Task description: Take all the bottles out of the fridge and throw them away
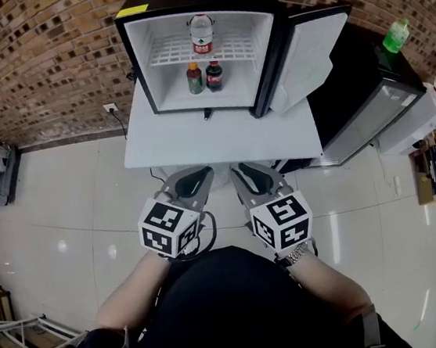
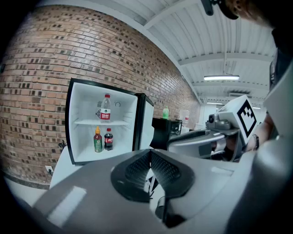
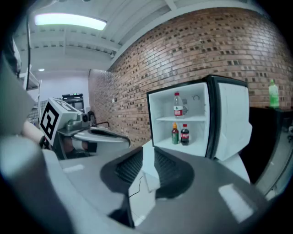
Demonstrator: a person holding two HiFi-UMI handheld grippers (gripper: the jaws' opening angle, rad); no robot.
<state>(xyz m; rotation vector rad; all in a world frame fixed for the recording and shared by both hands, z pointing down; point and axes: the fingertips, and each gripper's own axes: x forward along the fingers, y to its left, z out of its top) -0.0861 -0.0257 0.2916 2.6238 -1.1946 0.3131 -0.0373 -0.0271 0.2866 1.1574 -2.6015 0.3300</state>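
three bottles stand in the open fridge (image 1: 135, 61) at the table's (image 1: 214, 142) far edge: a water bottle (image 1: 201, 35) on the shelf, and a green bottle (image 1: 194, 79) just beside a cola bottle (image 1: 214, 75) below. off the near edge, the left gripper (image 2: 149, 157) is closed and empty, the right gripper (image 3: 148, 160) slightly apart and empty.

Grey left gripper (image 1: 190, 173), right gripper (image 1: 247, 167) — marker cubes (image 1: 169, 226) (image 1: 283, 220) (metal wristwatch (image 1: 297, 254)) — black top (image 1: 219, 311)
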